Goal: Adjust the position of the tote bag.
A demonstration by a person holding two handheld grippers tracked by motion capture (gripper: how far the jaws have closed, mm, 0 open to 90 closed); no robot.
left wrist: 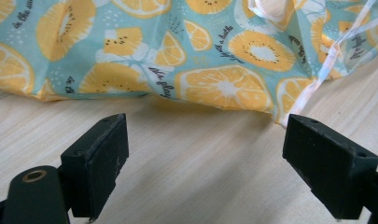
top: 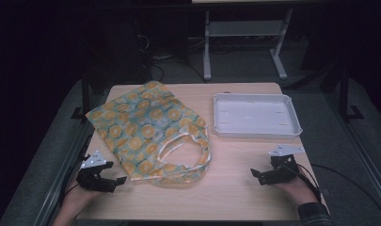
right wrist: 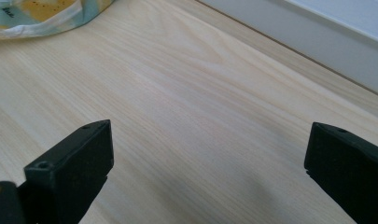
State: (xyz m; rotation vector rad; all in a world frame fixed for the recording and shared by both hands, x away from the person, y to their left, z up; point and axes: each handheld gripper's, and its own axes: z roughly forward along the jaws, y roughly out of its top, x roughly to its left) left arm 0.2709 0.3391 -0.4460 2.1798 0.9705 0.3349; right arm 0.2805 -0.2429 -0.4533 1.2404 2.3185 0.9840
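Two grippers rest at the near edge of the light wooden table (top: pixel 235 193), one in each of the person's hands. The left gripper (top: pixel 116 181) has its jaws spread wide with nothing between them, just short of the tote bag (top: pixel 150 132). The right gripper (top: pixel 257 176) is also wide open and empty, over bare wood. The left gripper view shows what the high view blurs: small dark script printed among the bag's orange slices on pale blue cloth (left wrist: pixel 214 70), and the white edging. The right gripper view catches a corner of the bag (right wrist: pixel 46 14) and the wall of the tray (right wrist: pixel 317 51). One bag lies left of centre, handles (top: pixel 186 150) towards the person. One white tray (top: pixel 216 117) sits farther off, right.
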